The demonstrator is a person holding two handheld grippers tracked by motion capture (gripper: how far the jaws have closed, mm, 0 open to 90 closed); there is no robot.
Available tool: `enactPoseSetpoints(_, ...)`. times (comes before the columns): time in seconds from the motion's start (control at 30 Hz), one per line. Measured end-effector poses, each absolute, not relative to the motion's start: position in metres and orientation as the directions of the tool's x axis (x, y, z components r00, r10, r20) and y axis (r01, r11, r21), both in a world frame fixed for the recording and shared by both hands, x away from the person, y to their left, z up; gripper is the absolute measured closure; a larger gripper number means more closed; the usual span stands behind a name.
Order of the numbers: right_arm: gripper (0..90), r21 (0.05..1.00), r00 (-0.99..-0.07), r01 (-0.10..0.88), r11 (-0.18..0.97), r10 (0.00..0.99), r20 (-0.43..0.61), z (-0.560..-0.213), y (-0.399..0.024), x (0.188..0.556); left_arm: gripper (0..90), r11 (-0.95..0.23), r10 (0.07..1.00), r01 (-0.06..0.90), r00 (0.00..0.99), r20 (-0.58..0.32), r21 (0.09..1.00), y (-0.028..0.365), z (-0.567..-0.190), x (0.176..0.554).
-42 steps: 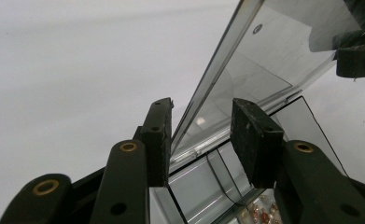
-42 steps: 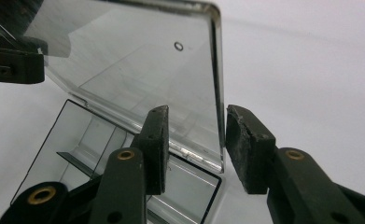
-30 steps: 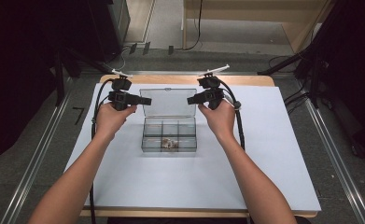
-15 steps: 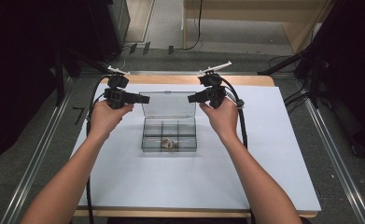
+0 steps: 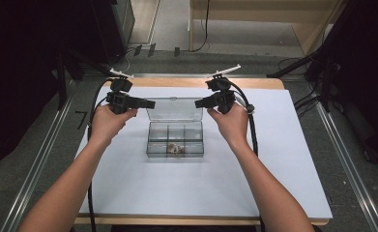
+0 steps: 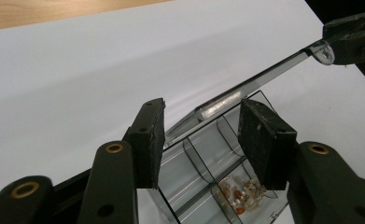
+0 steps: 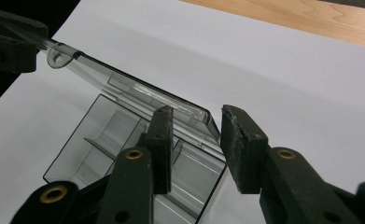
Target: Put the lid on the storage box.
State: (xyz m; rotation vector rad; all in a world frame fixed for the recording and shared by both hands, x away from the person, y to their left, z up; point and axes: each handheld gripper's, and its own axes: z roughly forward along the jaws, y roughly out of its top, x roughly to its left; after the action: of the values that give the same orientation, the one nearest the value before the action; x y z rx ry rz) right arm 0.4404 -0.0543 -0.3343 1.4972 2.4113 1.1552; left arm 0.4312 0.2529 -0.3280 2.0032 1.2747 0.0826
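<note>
A: Left tongs [image 5: 148,103]?
B: At the lid's [image 5: 175,109] left corner. Jaws parted, just been opening; lid edge between the pads [image 6: 148,140], not pressed.

A: Right tongs [image 5: 199,102]?
B: At the lid's right corner. Jaws narrow, lid corner between them; pad [image 7: 162,144] just beside the plastic, whether gripping cannot tell.

A: Held by?
B: Left hand [image 5: 108,123] and right hand [image 5: 231,123], forearms in from the near edge, cables trailing back.

A: Box [image 5: 175,140]?
B: Clear plastic, open, mid-sheet between the two hands. Lid raised at the back, tilted. Divided into compartments, two rows.

A: Contents?
B: Small orange and pale bits [image 5: 175,149] in the middle front compartment. Too small to identify.

A: Beneath?
B: White sheet [image 5: 293,159] over a wooden bench [image 5: 177,82].
</note>
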Motion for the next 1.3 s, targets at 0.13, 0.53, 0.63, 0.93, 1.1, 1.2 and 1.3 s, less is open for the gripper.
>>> enactPoseSetpoints(0.13,65.8,0.632,-0.523,0.738,0.235,0.792,0.316,-0.335,-0.056,0.437,51.4,-0.232,0.807,0.749,0.504,-0.307,0.621,0.253,-0.327,0.428)
enactPoseSetpoints(0.53,64.6,0.638,-0.537,0.732,0.240,0.780,0.322,-0.338,-0.059,0.425,50.5,-0.232,0.805,0.742,0.510,-0.305,0.628,0.255,-0.331,0.415)
enactPoseSetpoints(0.63,64.2,0.640,-0.540,0.729,0.243,0.778,0.320,-0.339,-0.058,0.422,50.3,-0.233,0.804,0.741,0.511,-0.304,0.629,0.255,-0.333,0.412)
enactPoseSetpoints(0.93,63.3,0.639,-0.542,0.731,0.239,0.773,0.330,-0.345,-0.061,0.413,48.6,-0.236,0.798,0.741,0.517,-0.310,0.629,0.255,-0.336,0.404)
enactPoseSetpoints(1.1,61.8,0.647,-0.553,0.722,0.244,0.766,0.329,-0.347,-0.062,0.408,47.3,-0.232,0.795,0.742,0.517,-0.317,0.629,0.256,-0.340,0.400)
enactPoseSetpoints(1.2,61.1,0.648,-0.555,0.721,0.246,0.764,0.328,-0.349,-0.062,0.405,46.3,-0.232,0.795,0.742,0.517,-0.317,0.629,0.257,-0.342,0.397)
enactPoseSetpoints(1.3,60.6,0.651,-0.558,0.719,0.243,0.761,0.332,-0.351,-0.063,0.402,45.7,-0.229,0.793,0.740,0.518,-0.319,0.633,0.257,-0.344,0.394)
